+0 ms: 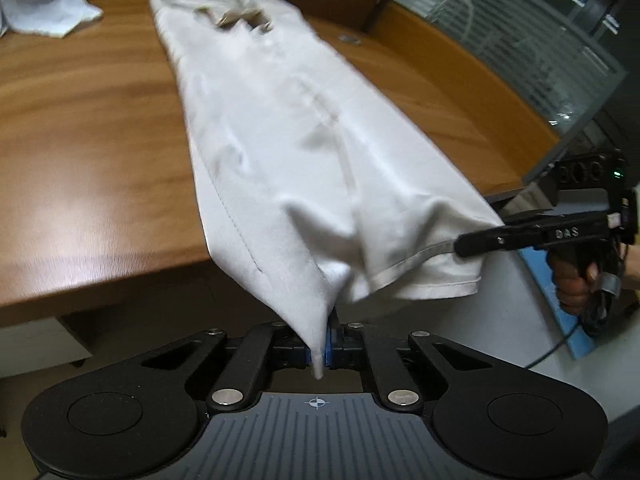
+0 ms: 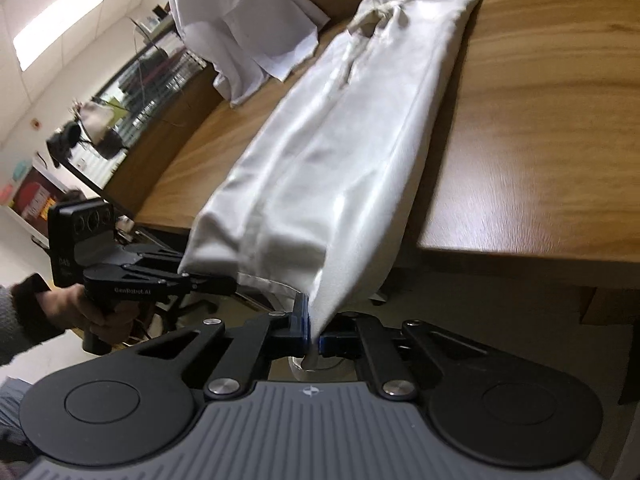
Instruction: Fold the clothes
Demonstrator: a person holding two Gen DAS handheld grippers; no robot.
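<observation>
A white garment [image 1: 280,120] lies folded lengthwise across the wooden table [image 1: 80,140], its hem end pulled off the near table edge and held in the air. My left gripper [image 1: 320,350] is shut on one hem corner. My right gripper [image 2: 314,344] is shut on the other hem corner. In the left wrist view the right gripper [image 1: 460,246] shows at the right, pinching the hem. In the right wrist view the left gripper [image 2: 228,282] shows at the left, clamped on the garment [image 2: 352,140]. The collar end rests far back on the table [image 2: 540,140].
A second white garment [image 1: 44,4] lies crumpled at the table's far side; it also shows in the right wrist view [image 2: 240,20]. A round cable grommet [image 1: 350,39] sits in the tabletop. Glass partition and office furniture stand beyond the table.
</observation>
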